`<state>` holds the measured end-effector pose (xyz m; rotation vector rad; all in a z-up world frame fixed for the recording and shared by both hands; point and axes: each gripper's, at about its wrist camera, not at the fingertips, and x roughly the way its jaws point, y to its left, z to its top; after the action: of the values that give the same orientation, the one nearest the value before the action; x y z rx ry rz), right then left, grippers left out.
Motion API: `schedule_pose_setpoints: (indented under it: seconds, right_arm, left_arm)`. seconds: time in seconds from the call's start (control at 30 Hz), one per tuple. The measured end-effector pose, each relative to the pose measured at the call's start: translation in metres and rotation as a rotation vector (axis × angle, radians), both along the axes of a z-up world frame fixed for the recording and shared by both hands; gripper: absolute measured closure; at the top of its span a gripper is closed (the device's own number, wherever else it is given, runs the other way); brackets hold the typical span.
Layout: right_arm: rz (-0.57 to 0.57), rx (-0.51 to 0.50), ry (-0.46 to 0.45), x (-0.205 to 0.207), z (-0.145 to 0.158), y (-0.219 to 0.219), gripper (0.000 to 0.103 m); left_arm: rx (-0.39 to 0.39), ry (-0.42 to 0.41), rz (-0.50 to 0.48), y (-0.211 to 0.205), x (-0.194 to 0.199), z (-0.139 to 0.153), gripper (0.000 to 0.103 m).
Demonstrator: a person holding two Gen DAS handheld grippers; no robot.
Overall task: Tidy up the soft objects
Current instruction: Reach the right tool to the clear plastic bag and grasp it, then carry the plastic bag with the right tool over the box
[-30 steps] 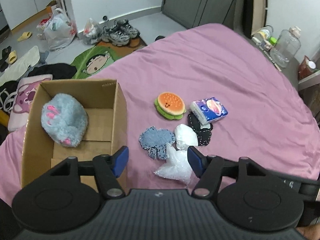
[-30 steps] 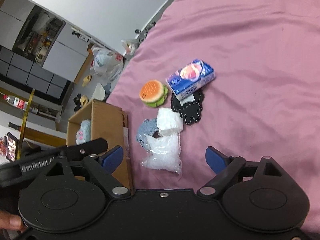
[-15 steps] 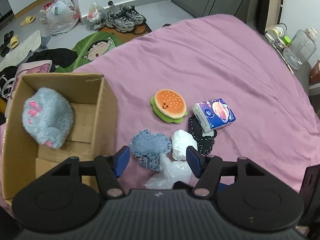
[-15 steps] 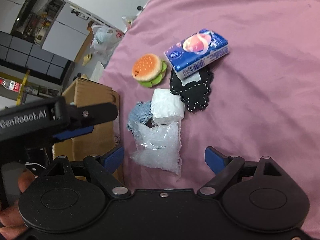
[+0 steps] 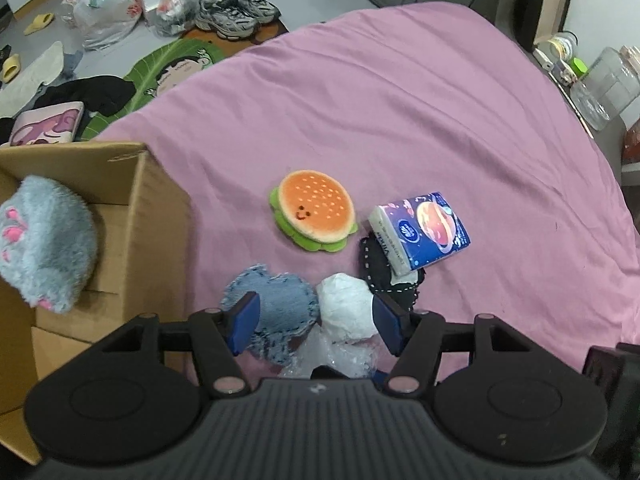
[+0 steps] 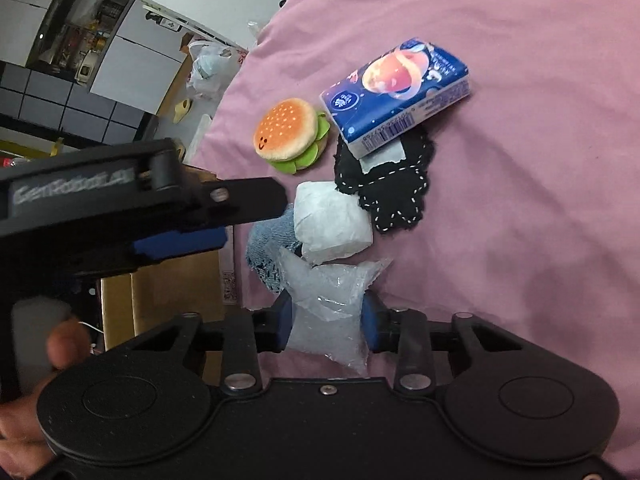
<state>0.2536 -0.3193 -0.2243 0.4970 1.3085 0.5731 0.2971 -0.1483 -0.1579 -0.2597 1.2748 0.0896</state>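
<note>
At the left edge the cardboard box [image 5: 152, 216] is cut off, one fluffy grey paw plush [image 5: 44, 240] inside. The left gripper [image 5: 316, 318] hovers, fingers spread, over one frayed denim patch [image 5: 280, 300] and one white crumpled wad [image 5: 346, 304]. The right gripper [image 6: 326, 322] has just closed, pinching the crinkly clear plastic bag [image 6: 328, 300] at lower centre. Upper right lie one burger plush [image 6: 290, 132] and one tissue pack [image 6: 396, 92] half hiding a black stitched patch [image 6: 392, 192].

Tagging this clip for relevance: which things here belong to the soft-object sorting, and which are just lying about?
Job:
- cardboard box
- grey paw plush, in the box
- burger plush
- tissue pack
- black patch
- denim patch
- white bundle
- clear bag, gripped by right gripper

Lying about:
- sneakers
- plastic bags
- green mat
- jars
</note>
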Motion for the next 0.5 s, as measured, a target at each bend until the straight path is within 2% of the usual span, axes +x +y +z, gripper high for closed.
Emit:
schedule_pose_setpoints:
  seconds: [0.5]
  right_arm:
    - [-0.031,-0.129,0.002,-0.012,0.017,-0.03,0.072]
  left_arm:
    - [-0.094,0.083,-0.004,-0.011,0.015,-0.038,0.042]
